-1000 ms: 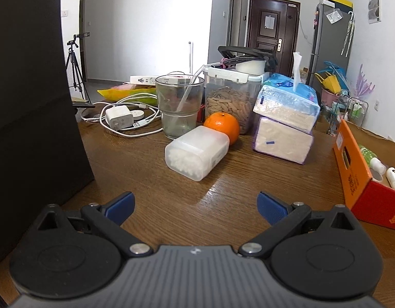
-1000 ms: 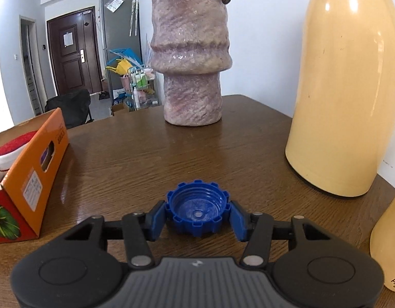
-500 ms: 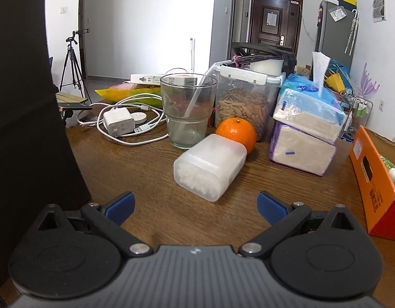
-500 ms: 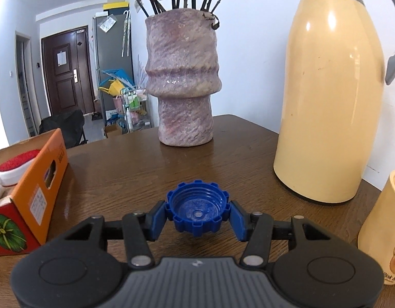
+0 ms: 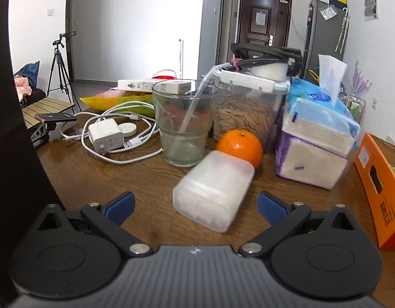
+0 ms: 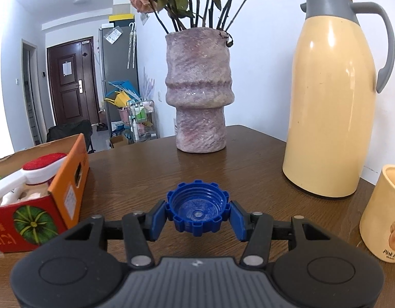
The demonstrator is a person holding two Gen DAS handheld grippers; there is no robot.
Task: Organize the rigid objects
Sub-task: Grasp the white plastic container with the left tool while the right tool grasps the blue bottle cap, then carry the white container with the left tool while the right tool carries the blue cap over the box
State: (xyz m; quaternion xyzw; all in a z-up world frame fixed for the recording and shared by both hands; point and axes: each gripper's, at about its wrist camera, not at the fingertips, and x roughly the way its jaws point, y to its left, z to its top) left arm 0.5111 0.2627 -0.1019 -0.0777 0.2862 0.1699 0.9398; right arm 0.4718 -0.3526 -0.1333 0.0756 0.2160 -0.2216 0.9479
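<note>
- Two grippers in view, one per wrist camera, both above a brown wooden table (image 5: 100, 179).
- Right gripper (image 6: 197, 214): jaws clenched on a blue bottle cap (image 6: 197, 211), open side up, one pad on each side of its ridged rim; cap held clear of the table.
- From the cap: stone vase (image 6: 198, 89) with dried roses at 12 o'clock, yellow thermos jug (image 6: 331, 102) at 2 o'clock, cream mug (image 6: 382, 213) at 3 o'clock, orange cardboard box (image 6: 66, 184) at 9 o'clock.
- Left gripper (image 5: 196, 206): jaws released, spread wide, nothing between the pads.
- Translucent plastic case (image 5: 214, 192) lies on its side just ahead of the left gripper, at 12 o'clock.
- From the case: orange (image 5: 240, 147) at 1 o'clock, touching or nearly so; drinking glass (image 5: 183, 125) at 11 o'clock; tissue packs (image 5: 318, 138) stacked at 2 o'clock; white charger (image 5: 106, 134) with cables at 10 o'clock.
</note>
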